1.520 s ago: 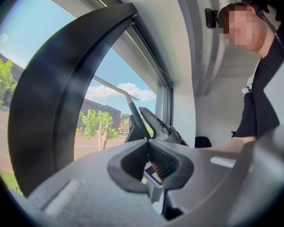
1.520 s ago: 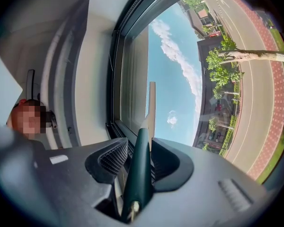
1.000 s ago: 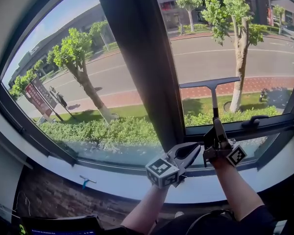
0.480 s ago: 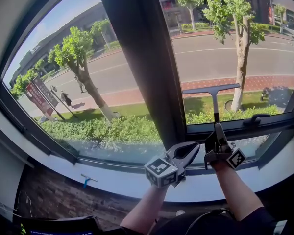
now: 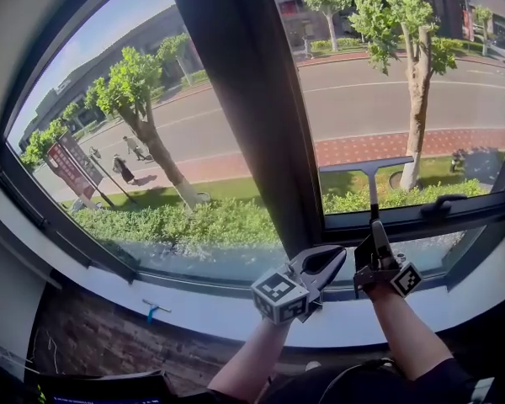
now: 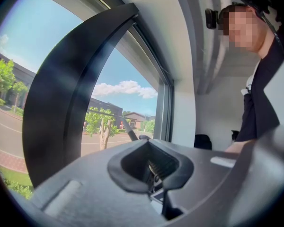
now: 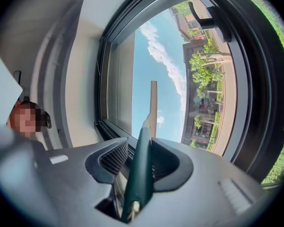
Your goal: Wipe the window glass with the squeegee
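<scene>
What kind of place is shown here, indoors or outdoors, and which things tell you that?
Probably a room on an upper floor, seen from inside at a large window. A dark window frame and a white sill are close by. A road and trees lie below outside. A squeegee is held at the right pane.

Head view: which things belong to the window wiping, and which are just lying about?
Job in hand:
- squeegee
- right gripper, clamped on it
- window glass

Lying about:
- small blue item on the sill
- left gripper, shut and empty
</scene>
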A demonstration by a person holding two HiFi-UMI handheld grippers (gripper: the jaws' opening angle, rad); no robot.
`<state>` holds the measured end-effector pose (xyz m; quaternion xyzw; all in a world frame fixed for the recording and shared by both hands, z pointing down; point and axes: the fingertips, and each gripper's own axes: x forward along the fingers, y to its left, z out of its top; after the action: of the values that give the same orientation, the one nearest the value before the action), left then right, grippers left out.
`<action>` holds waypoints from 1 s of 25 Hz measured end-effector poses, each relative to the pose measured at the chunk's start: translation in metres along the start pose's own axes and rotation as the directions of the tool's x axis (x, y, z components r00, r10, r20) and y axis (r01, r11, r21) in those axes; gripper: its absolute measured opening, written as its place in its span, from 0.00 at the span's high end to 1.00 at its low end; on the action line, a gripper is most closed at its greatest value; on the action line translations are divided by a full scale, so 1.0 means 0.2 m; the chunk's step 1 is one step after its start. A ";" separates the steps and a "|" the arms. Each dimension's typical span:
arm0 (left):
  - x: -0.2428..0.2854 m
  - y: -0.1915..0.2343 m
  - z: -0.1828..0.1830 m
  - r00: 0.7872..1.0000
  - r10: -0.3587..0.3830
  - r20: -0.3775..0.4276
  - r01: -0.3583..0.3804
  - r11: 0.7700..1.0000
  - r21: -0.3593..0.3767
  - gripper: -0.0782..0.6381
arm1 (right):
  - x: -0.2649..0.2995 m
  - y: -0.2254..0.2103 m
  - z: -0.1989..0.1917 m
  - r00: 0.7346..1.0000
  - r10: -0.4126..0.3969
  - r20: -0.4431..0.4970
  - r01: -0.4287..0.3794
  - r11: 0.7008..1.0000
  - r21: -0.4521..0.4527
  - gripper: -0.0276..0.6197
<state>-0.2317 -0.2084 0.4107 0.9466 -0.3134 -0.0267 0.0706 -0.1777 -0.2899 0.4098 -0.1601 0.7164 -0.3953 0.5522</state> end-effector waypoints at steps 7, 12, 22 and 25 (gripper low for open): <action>0.03 0.07 -0.06 1.000 0.004 -0.008 -0.004 1.000 -0.017 0.89 | -0.08 -0.17 0.03 0.999 -0.025 -0.029 0.023 0.997 -0.070 0.71; 0.04 0.03 -0.05 1.000 -0.016 -0.019 0.015 1.000 -0.022 0.89 | -0.23 -0.30 0.06 0.997 -0.052 -0.058 0.043 0.986 -0.160 0.71; 0.05 0.03 -0.10 0.999 -0.044 -0.032 0.043 0.999 -0.031 0.89 | -0.87 -0.60 0.18 0.545 -0.832 0.104 0.814 0.496 -0.303 0.71; 0.05 0.03 -0.10 0.999 -0.042 -0.035 0.040 0.999 -0.035 0.89 | -0.60 -0.52 0.09 0.887 -0.463 -0.006 0.449 0.864 -0.226 0.71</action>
<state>-0.2256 -0.2170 0.4322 0.9518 -0.2921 -0.0166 0.0918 -0.1422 -0.2834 0.5665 -0.3724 0.7134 -0.4383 0.4004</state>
